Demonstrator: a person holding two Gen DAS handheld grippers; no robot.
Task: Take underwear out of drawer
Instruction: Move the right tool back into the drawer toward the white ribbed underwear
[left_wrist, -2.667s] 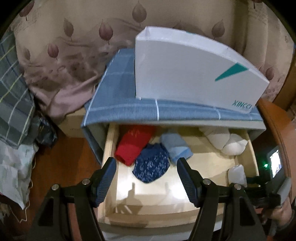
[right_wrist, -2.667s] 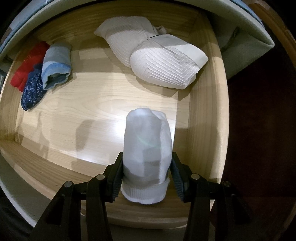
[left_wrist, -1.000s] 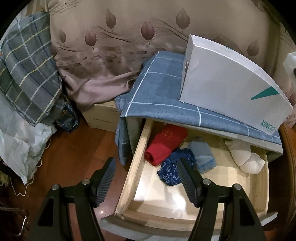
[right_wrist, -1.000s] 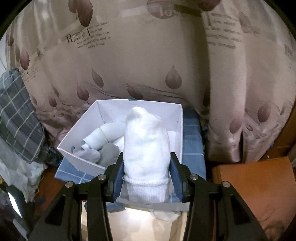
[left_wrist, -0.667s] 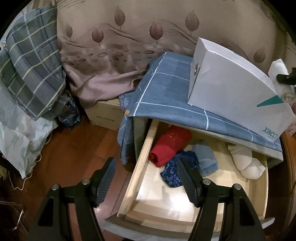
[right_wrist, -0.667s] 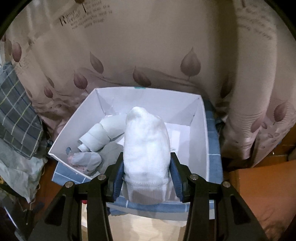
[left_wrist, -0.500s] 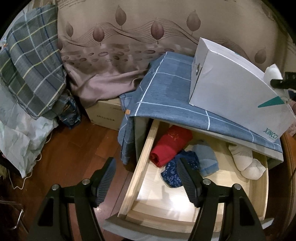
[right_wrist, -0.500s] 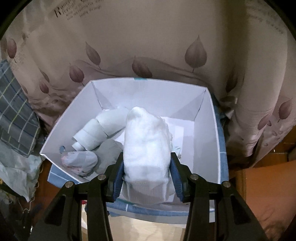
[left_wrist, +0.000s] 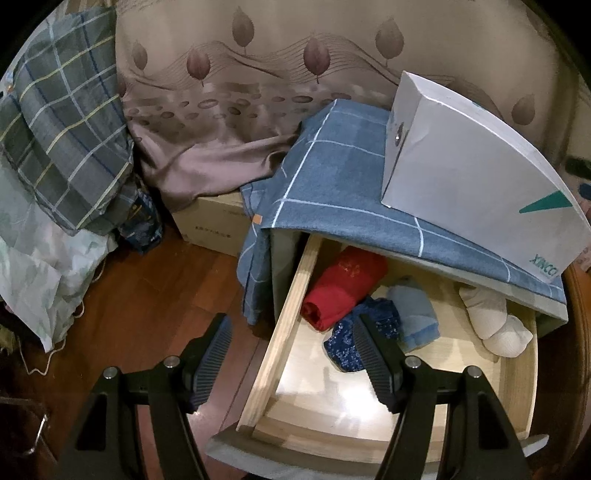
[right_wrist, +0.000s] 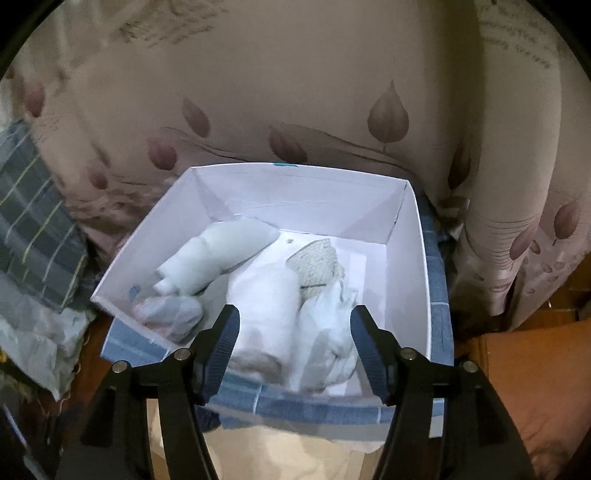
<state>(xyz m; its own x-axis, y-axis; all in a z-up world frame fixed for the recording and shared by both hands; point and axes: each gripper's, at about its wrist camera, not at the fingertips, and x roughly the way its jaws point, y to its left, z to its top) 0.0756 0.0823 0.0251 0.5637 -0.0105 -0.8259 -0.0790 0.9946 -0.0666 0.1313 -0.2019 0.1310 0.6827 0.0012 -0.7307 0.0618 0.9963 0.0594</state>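
In the left wrist view the wooden drawer (left_wrist: 284, 325) stands open. It holds a red roll (left_wrist: 340, 284), a dark blue patterned roll (left_wrist: 351, 343), a light blue roll (left_wrist: 413, 314) and a cream bundle (left_wrist: 495, 325). My left gripper (left_wrist: 295, 358) is open and empty above the drawer's left edge. In the right wrist view my right gripper (right_wrist: 293, 350) is open above the white box (right_wrist: 410, 266). The white roll (right_wrist: 266, 317) lies in the box among other pale rolled pieces (right_wrist: 218, 254).
The white box (left_wrist: 476, 177) stands on a blue checked cloth (left_wrist: 332, 177) over the cabinet top. A plaid blanket (left_wrist: 62, 140), a leaf-print curtain (left_wrist: 236, 92) and a cardboard box (left_wrist: 210, 225) are at the left. The floor is dark wood (left_wrist: 140, 302).
My right gripper carried the white roll from the drawer up over the white box, then opened; the roll now lies in the box. The left gripper drifted left and stayed open.
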